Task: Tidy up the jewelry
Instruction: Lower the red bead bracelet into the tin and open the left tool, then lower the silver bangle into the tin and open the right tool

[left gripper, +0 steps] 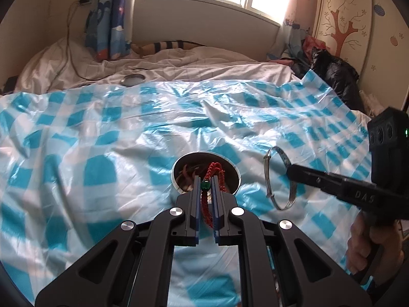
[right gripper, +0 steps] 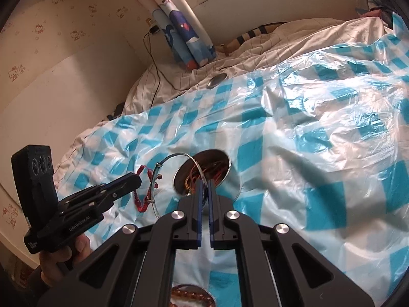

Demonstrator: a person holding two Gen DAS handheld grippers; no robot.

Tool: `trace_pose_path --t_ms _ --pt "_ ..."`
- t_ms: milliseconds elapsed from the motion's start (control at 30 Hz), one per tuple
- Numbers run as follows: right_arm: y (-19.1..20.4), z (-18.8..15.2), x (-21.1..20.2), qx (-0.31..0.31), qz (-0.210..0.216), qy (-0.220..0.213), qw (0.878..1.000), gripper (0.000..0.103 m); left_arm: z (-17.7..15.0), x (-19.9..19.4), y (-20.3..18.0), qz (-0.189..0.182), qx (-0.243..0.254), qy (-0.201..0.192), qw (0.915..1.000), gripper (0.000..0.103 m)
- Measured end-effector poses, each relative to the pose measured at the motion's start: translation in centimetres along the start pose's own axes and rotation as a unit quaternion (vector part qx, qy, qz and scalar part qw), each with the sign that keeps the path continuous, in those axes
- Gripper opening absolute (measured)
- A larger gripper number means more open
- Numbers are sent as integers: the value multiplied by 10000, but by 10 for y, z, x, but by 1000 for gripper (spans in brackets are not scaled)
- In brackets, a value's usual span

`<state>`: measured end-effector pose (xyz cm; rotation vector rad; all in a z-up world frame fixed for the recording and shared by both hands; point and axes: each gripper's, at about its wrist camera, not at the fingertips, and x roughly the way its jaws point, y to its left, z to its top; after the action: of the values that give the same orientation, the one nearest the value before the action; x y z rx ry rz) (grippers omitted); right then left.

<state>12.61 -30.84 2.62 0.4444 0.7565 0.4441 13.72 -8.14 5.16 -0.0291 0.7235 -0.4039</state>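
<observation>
Bed cover, plastic sheet [left gripper: 102, 133]: blue-and-white check, glossy, crumpled over soft bedding. Uneven footing; anything set on it may tip or slide into a fold.

Round tin [left gripper: 179, 171]: open, standing on the sheet in front of both tools, already holding brownish jewelry too tangled to identify. A knock on its rim could tilt it on the soft ground and spill the contents.

Lid or small dish [left gripper: 133, 79]: grey, round, lying well apart at the far edge of the sheet. Not involved.

Bangle [left gripper: 278, 179]: thin silver hoop with small beads, pinched at one point of its band by the right gripper [right gripper: 204, 182], jaws closed on it; hoop hangs in the air beside and partly over the tin. Narrow hold on smooth metal; likely to swivel or slip, and may catch the rim.

Red cord bracelet [left gripper: 213, 179]: braided, with a green bead, clamped between the closed jaws of the left gripper [left gripper: 205, 179], loop over the tin's mouth. Limp; could snag the bangle, since the two hang close together, or drape outside the tin on release.
</observation>
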Motion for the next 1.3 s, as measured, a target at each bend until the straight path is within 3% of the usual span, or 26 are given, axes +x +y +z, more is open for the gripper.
trace_pose_path --t_ms 300,433,467,533,567,633,833,1000,1100,1233,1300 --pt "0 6 10 -184 -165 49 9997 5 21 44 3 -270 -211 188 9992 7" --pt "-2 5 16 -194 -215 129 9995 5 18 78 10 -392 -351 730 9959 8" --pt "-2 4 17 -199 -225 143 9994 5 15 84 11 -350 -364 878 9949 9" --pt "-2 4 21 -214 -240 182 9993 5 10 89 15 -324 -449 1034 9931 22" --pt "-2 5 22 -218 -242 192 9993 5 9 87 16 -347 -488 1041 9928 27" --pt "0 7 27 -231 -245 211 9992 5 11 79 19 -326 -522 965 9934 47" --pt "13 20 44 -410 -254 261 9985 5 5 30 35 -91 -703 627 9955 63" --pt "24 25 73 -633 -436 406 9962 5 -32 -3 54 216 -957 599 9934 69" --pt "27 24 86 -715 -660 459 9942 5 -53 -2 64 316 -1134 842 9895 70" --pt "24 17 99 -885 -1096 700 9875 6 -55 6 61 301 -1026 906 9901 70" --pt "20 17 96 -842 -1104 633 9883 10 -55 8 55 337 -874 932 9912 71"
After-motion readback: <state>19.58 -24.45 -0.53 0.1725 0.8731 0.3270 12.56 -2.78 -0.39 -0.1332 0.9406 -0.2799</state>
